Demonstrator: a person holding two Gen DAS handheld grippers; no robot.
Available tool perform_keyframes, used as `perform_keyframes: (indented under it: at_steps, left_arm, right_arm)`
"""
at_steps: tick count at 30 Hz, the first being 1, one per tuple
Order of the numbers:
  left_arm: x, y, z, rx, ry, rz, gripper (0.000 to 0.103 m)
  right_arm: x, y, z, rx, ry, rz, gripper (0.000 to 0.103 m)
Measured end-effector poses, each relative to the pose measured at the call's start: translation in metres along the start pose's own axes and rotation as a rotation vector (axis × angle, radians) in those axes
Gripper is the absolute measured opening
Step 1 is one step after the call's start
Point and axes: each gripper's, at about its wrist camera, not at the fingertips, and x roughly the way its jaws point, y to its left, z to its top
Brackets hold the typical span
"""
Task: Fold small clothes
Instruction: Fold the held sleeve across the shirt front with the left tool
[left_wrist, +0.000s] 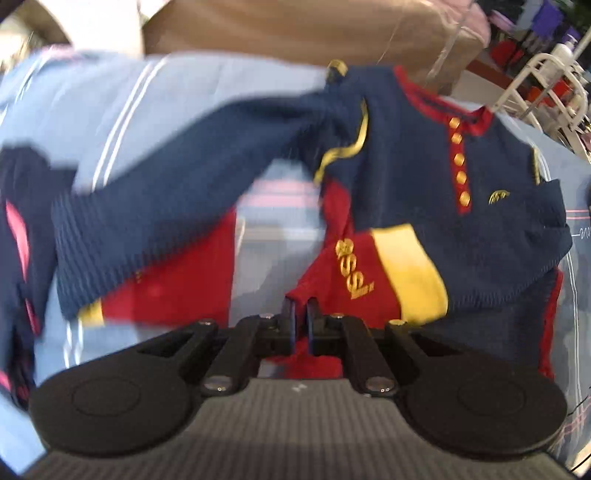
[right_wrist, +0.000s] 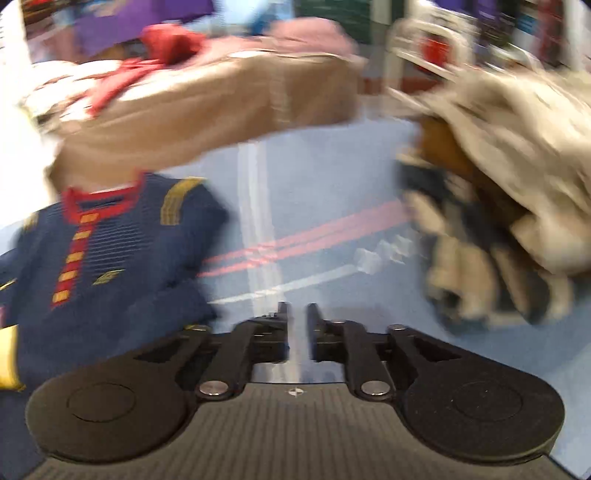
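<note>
ribbed knit top (left_wrist: 413, 155), matt black plastic tongs (left_wrist: 300, 314).

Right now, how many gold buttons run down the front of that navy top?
5, in one line down the red placket of the navy top, from collar to chest.

A small top (right_wrist: 122, 258) lies on the bedsheet (right_wrist: 332, 177), a box (right_wrist: 207, 110) behind it, a clothes heap (right_wrist: 498, 206) to its right.

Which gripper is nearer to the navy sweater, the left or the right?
Left. The left gripper is shut on the navy sweater; the right gripper hangs beside it, nothing between its fingers.
</note>
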Motion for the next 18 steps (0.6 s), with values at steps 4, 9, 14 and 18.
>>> perform_keyframes:
  at_steps: [4, 9, 14, 18]
  left_arm:
    - [0.003, 0.006, -0.007, 0.0, 0.032, 0.017, 0.006]
    - [0.001, 0.009, -0.004, -0.003, 0.045, 0.012, 0.008]
    - [0.015, 0.012, -0.004, -0.018, 0.065, 0.019, 0.011]
    - [0.009, 0.019, 0.0, -0.059, 0.019, 0.023, 0.013]
  right_arm:
    - [0.005, 0.044, 0.01, -0.131, -0.041, 0.104, 0.033]
    - [0.033, 0.097, 0.007, -0.404, -0.009, 0.183, 0.033]
    - [0.079, 0.077, 0.008, -0.366, 0.082, 0.053, 0.03]
    - [0.062, 0.088, 0.016, -0.454, 0.092, 0.008, 0.031]
